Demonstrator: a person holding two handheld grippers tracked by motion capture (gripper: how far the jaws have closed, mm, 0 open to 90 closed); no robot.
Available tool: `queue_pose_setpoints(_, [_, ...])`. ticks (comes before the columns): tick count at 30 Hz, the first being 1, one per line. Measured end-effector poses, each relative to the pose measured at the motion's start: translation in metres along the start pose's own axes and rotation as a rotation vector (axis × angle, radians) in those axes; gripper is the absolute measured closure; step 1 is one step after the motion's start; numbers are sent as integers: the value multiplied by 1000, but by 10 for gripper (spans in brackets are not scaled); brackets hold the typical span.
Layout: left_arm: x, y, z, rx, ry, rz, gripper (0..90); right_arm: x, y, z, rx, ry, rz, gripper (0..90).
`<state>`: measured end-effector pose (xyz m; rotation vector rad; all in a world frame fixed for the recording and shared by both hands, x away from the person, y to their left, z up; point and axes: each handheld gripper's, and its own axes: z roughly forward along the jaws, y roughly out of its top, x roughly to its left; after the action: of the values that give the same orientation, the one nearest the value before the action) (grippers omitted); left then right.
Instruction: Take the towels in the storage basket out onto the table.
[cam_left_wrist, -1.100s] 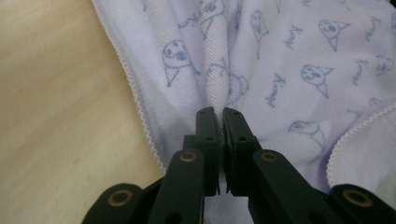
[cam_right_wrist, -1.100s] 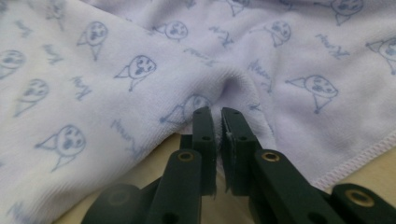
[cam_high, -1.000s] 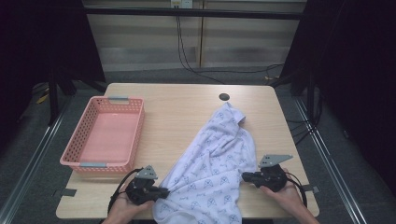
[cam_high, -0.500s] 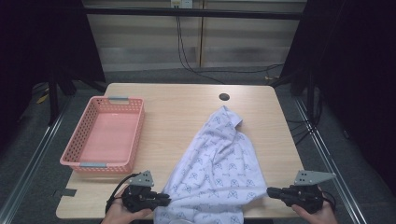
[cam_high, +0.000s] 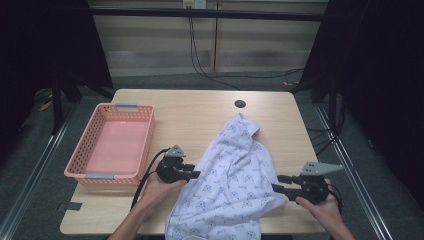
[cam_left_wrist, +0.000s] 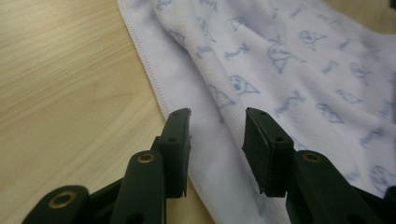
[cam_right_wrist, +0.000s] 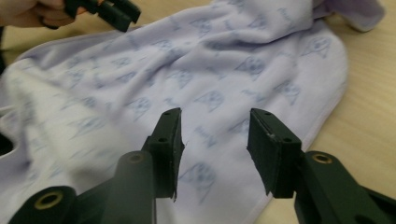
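Moved up along the near-left side of the cloth since a moment ago: left gripper (cam_high: 194, 173), now further from the tabletop's near edge and sitting right at the cloth's left hem, just off the near-right corner of the pink basket (cam_high: 80, 170). Shifted too: right gripper (cam_high: 278, 183), back in toward the cloth after swinging out to the right edge half a second ago. Both sets of jaws just been opening, nothing pinched anymore. Seen in the left gripper view, left gripper (cam_left_wrist: 217, 135) spread apart with the stitched hem and white fabric lying flat under the gap, pads not pressing it. Same deal in the right gripper view: right gripper (cam_right_wrist: 215, 140) spread wide over the fabric, not clamping, with the other gripper and a hand visible far off at the top left. White cloth (cam_high: 232, 185) with a blue print, looks like a small garment, spread diagonally over the tabletop (cam_high: 200, 110) from about the middle down to the near edge, bottom part hanging off that edge, collar-ish end pointing toward the far right corner near a dark round hole (cam_high: 240, 104). Basket along the left edge, well apart from the cloth's far end, close to its near-left hem.
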<state>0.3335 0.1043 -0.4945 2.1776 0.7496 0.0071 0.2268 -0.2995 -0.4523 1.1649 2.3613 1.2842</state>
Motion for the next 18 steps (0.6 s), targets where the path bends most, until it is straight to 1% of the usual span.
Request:
queue_pose_setpoints(1, [-1, -1, 5, 32, 19, 13, 676, -4, 4, 5, 6, -17, -4, 524])
queue_pose_setpoints(2, [-3, -2, 5, 39, 49, 42, 717, -9, 7, 11, 11, -30, -6, 515])
queue_pose_setpoints(3, [-5, -3, 4, 44, 63, 38, 770, -15, 10, 17, 18, -39, 3, 508])
queue_pose_setpoints(4, [-5, -5, 2, 47, 64, 48, 834, -21, 12, 25, 28, -57, 15, 496])
queue_pose_setpoints(5, [-7, -8, -1, 55, 72, 64, 863, -25, 12, 30, 36, -64, 24, 482])
queue_pose_setpoints(6, [-8, -12, -6, 67, 60, 60, 873, -29, 12, 36, 46, -68, 39, 474])
queue_pose_setpoints(7, [-10, -17, -11, 66, 52, 55, 878, -32, 11, 43, 55, -71, 56, 466])
queue_pose_setpoints(8, [-13, -23, -16, 61, 42, 48, 881, -32, 10, 49, 70, -71, 54, 462])
queue_pose_setpoints(9, [-15, -29, -22, 66, 42, 46, 885, -30, 9, 54, 89, -76, 42, 452])
queue_pose_setpoints(10, [-16, -35, -29, 71, 41, 34, 885, -28, 8, 58, 107, -75, 28, 452])
queue_pose_setpoints(11, [-18, -42, -36, 76, 25, 17, 886, -24, 8, 62, 119, -60, 24, 452])
queue_pose_setpoints(12, [-20, -48, -43, 84, 24, 13, 886, -22, 7, 65, 131, -50, 8, 451])
queue_pose_setpoints(13, [-22, -54, -49, 88, 16, 2, 886, -19, 6, 69, 147, -60, -9, 446])
queue_pose_setpoints(14, [-25, -59, -54, 95, 10, 5, 886, -16, 5, 72, 166, -72, -23, 445])
queue_pose_setpoints(15, [-28, -63, -59, 108, 0, 11, 886, -15, 4, 75, 177, -70, -33, 439])
queue_pose_setpoints(16, [-31, -68, -63, 101, -6, 3, 885, -12, 3, 78, 168, -79, -45, 438])
queue_pose_setpoints(17, [-33, -72, -66, 98, -13, 11, 884, -9, 3, 79, 173, -100, -63, 437])
queue_pose_setpoints(18, [-35, -74, -68, 94, -22, 7, 882, -4, 3, 79, 184, -109, -92, 480])
